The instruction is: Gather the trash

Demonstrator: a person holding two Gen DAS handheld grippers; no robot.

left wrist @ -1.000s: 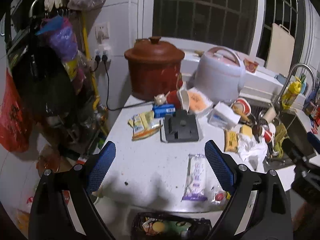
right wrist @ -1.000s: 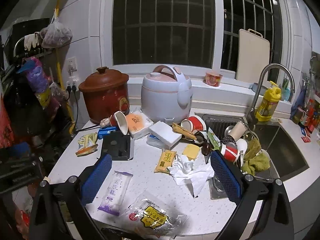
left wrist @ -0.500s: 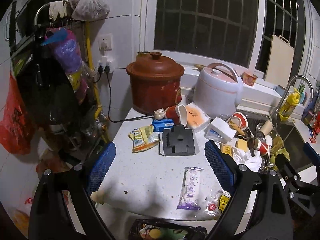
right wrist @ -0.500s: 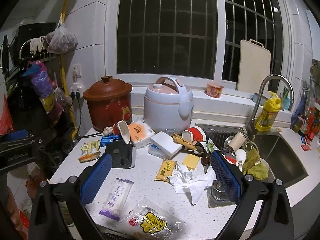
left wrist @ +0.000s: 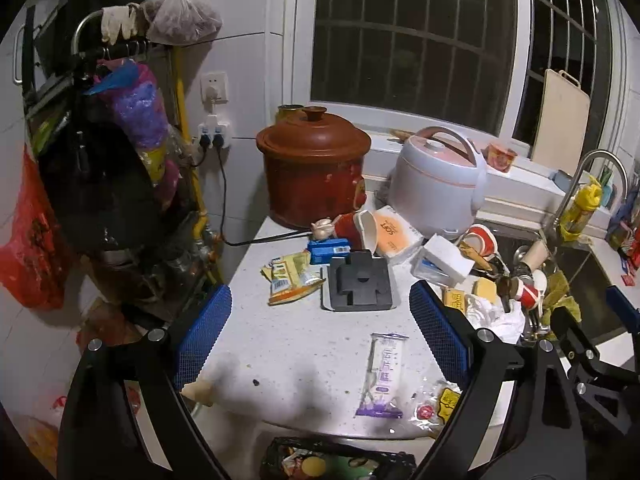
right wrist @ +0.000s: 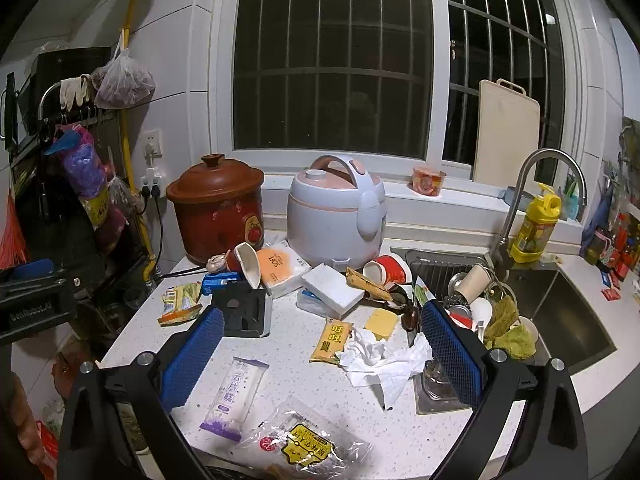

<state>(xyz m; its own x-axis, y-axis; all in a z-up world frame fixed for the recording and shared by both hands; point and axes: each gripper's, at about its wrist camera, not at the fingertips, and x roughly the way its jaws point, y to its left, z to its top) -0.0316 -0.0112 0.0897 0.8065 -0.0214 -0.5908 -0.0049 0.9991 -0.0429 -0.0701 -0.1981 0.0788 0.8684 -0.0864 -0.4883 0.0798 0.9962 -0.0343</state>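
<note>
Both tongs spread, empty, above tabletop (right wrist: 304,376). Purple-white wrapper (right wrist: 234,398) lies near front edge, long axis pointing away; sits between right tongs (right wrist: 320,364), likely nearer than left tongs (left wrist: 320,332).

Both wrist views overlook the littered counter (left wrist: 304,344) from its front edge

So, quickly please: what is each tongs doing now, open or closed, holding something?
Left tongs: open, holding nothing.
Right tongs: open, holding nothing.
</note>
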